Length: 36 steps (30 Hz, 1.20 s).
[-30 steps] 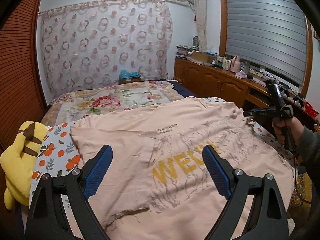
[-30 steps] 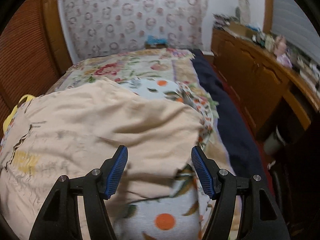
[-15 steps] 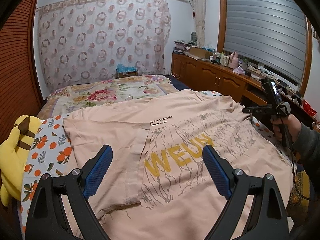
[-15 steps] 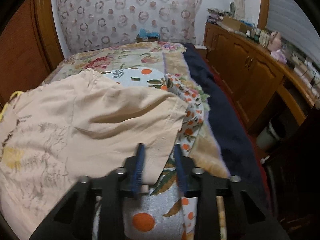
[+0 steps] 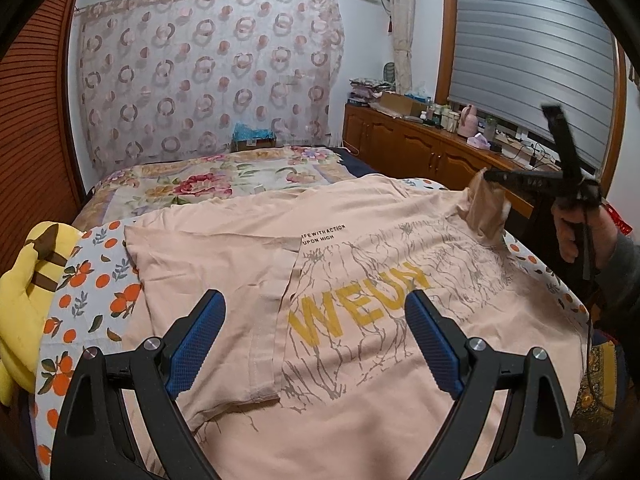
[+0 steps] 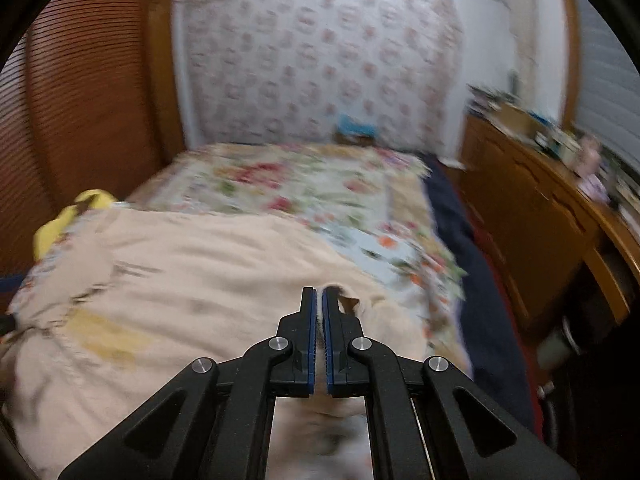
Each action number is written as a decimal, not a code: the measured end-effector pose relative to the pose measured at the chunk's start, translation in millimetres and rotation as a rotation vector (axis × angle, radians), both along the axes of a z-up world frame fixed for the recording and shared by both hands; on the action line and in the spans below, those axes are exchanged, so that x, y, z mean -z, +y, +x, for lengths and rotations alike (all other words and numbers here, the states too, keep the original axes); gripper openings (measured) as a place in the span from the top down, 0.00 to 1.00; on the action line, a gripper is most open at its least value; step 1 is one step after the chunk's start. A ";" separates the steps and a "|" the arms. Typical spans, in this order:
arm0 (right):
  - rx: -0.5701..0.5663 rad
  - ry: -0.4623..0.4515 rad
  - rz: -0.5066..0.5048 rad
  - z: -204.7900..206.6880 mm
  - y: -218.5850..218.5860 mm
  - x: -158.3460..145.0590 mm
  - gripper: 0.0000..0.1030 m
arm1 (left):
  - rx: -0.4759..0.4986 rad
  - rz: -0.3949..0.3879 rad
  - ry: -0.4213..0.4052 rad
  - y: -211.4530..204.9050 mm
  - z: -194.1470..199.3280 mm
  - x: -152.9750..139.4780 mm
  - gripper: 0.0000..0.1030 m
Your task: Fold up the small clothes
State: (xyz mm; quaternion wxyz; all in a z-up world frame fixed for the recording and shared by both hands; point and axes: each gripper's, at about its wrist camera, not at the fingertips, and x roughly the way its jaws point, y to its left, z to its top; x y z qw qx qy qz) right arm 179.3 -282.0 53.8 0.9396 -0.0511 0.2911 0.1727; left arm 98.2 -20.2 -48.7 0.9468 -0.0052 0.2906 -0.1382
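1. Nearest to me, my left claw [image 5: 314, 336] hangs wide apart at the bottom of the left wrist view, nothing between its blue pads, over the lower middle of the peach T-shirt [image 5: 360, 300].
2. Just beyond, that shirt lies spread on the bed [image 5: 92, 292], its left sleeve folded inward beside the yellow "WEUN" print.
3. Now the change: a second ago my right claw [image 6: 319, 304] stood open over the shirt's right edge; it has since snapped narrow onto the fabric, and in the bottom centre of the right wrist view cloth shows between the pads.
4. Farther off, at the right of the left wrist view, that pinched corner stands raised off the bed.
5. I judge the right-side fold has begun; next comes carrying the corner across toward the print.
6. Farthest left, a yellow plush toy [image 5: 24, 292] sits clear of the work.
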 end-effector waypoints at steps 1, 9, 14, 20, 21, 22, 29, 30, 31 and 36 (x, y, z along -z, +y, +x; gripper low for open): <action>-0.036 -0.005 0.010 -6.1 8.1 -4.1 0.97 | -0.001 -0.001 0.000 -0.2 -0.7 0.0 0.11; -0.157 0.028 0.027 -36.1 34.7 -2.3 0.58 | -0.008 -0.010 0.000 1.5 -3.1 0.2 0.11; -0.022 0.077 0.009 -15.7 3.5 9.1 0.54 | -0.019 -0.023 -0.001 5.0 -5.4 0.9 0.11; -0.035 0.206 0.017 -8.1 9.6 39.9 0.54 | -0.027 -0.036 0.004 8.0 -3.9 1.2 0.11; -0.057 0.227 0.024 -8.9 13.7 45.9 0.54 | -0.027 -0.035 0.005 7.7 -3.6 1.2 0.11; -0.072 0.243 0.023 -5.9 16.4 47.2 0.59 | -0.025 -0.032 0.005 7.0 -3.9 1.2 0.11; -0.102 0.252 -0.080 3.2 36.3 56.1 0.90 | -0.029 -0.028 0.003 10.0 -3.9 1.9 0.11; -0.107 0.243 -0.092 2.9 44.0 54.2 0.94 | -0.031 -0.029 0.005 10.8 -3.8 2.0 0.11; -0.114 0.231 -0.098 3.8 45.7 47.6 0.96 | -0.034 -0.029 0.005 11.6 -3.5 2.3 0.11; -0.144 0.164 -0.068 0.9 54.7 21.6 0.97 | -0.038 -0.030 0.004 13.6 -4.2 1.9 0.11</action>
